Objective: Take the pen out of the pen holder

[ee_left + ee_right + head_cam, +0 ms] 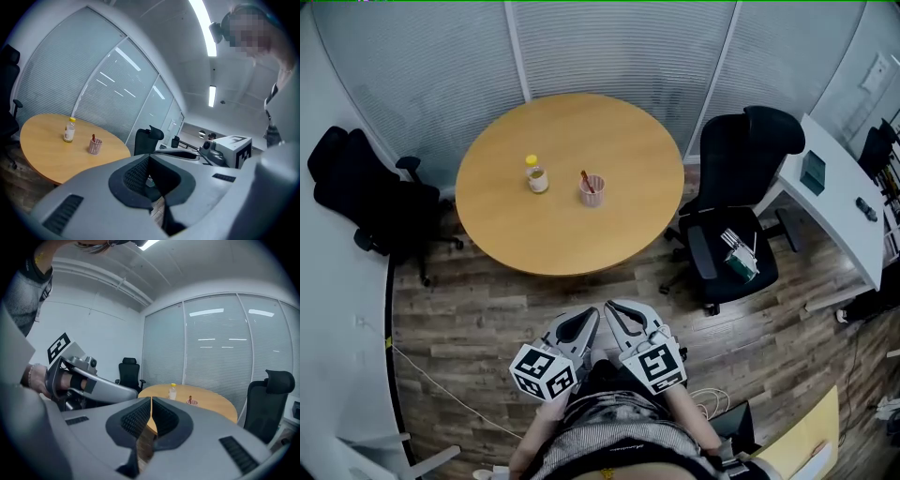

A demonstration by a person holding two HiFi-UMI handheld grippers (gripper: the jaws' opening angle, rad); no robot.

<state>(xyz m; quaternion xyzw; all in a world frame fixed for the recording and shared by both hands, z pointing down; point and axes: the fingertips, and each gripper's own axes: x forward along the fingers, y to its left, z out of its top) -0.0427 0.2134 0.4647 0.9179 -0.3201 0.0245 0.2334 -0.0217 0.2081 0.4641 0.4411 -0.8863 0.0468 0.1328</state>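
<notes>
A pink mesh pen holder (pixel 592 190) stands upright near the middle of the round wooden table (pixel 511 225), with a red-brown pen (pixel 586 178) sticking out of it. The holder shows small in the left gripper view (pixel 95 146) and in the right gripper view (pixel 191 402). My left gripper (pixel 594 313) and right gripper (pixel 610 307) are held side by side close to the person's body, well short of the table. Both have their jaws shut with nothing between them.
A small bottle with a yellow cap (pixel 537 175) stands left of the holder. Black office chairs sit at the left (pixel 370 202) and right (pixel 733 211) of the table. A white desk (pixel 839 216) is at the far right. A thin cable (pixel 450 394) runs across the wooden floor.
</notes>
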